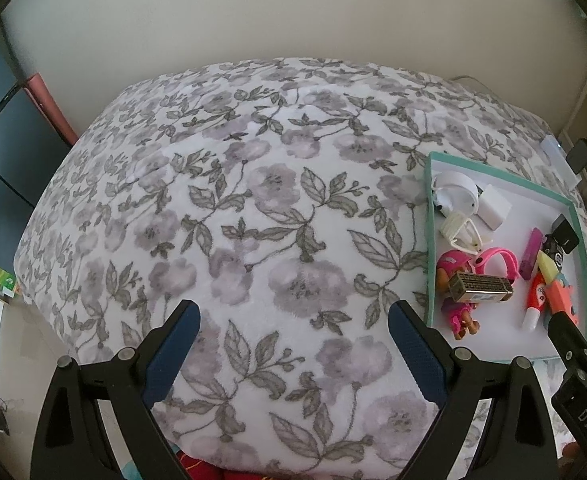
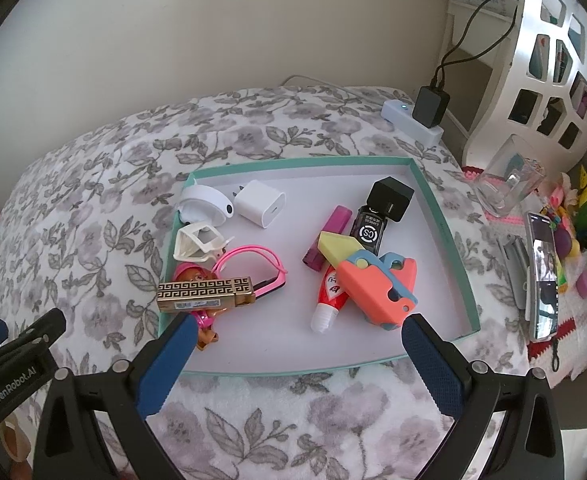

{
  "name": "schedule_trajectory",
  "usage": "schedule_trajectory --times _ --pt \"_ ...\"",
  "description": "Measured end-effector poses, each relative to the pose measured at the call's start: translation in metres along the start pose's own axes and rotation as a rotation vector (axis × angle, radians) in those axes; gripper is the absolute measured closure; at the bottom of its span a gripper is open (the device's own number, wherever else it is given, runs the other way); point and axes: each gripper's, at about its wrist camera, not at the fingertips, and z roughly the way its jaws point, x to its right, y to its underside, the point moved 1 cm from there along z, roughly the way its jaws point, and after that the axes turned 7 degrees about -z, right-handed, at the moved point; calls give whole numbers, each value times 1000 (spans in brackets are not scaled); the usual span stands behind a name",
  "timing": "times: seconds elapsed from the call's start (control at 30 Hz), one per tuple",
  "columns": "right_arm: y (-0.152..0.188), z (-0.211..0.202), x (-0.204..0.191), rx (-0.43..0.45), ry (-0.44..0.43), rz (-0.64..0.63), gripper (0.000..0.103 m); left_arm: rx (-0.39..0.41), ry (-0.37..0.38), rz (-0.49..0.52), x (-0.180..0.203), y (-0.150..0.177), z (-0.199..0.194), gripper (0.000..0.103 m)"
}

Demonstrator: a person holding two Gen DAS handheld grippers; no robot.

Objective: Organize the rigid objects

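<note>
A shallow teal-rimmed tray (image 2: 445, 224) (image 1: 429, 240) lies on a floral blanket and holds several small items: a gold patterned box (image 2: 205, 294) (image 1: 483, 286) on a pink doll (image 2: 203, 320), a pink strap (image 2: 253, 264), a white charger cube (image 2: 259, 202), a white round case (image 2: 205, 202), a magenta stick (image 2: 327, 236), a black bottle (image 2: 371, 230), a red tube (image 2: 331, 294) and an orange-and-blue toy with a yellow tip (image 2: 369, 280). My right gripper (image 2: 297, 364) hovers open at the tray's near edge. My left gripper (image 1: 293, 356) stands open over bare blanket, left of the tray.
A white power strip (image 2: 411, 122) with a black plug (image 2: 431, 106) sits behind the tray. To the right are a white laundry basket (image 2: 533, 60), a clear cup (image 2: 511, 192), a phone (image 2: 541, 276) and colourful toys (image 2: 577, 224). The floral blanket (image 1: 233, 220) spreads wide to the left.
</note>
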Motion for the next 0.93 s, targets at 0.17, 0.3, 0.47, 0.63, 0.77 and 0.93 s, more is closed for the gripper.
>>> schedule_trajectory --times 0.17,0.3,0.47,0.63,0.77,0.93 --pt "0 0 0 -1 -1 -1 0 1 -2 2 -1 0 0 8" --pt "1 0 -1 -1 -1 -1 0 2 -5 4 0 0 0 8" --pt "0 1 0 -1 0 1 0 -3 -9 -6 -1 0 1 8" --pt "1 1 -1 -2 -2 0 0 -4 -10 -6 -1 0 1 8" --pt "1 1 -1 -3 -3 0 0 -6 -16 -9 -2 0 2 8" --pt "2 2 -1 -6 -7 -2 0 12 -15 -9 -2 -1 -1 8"
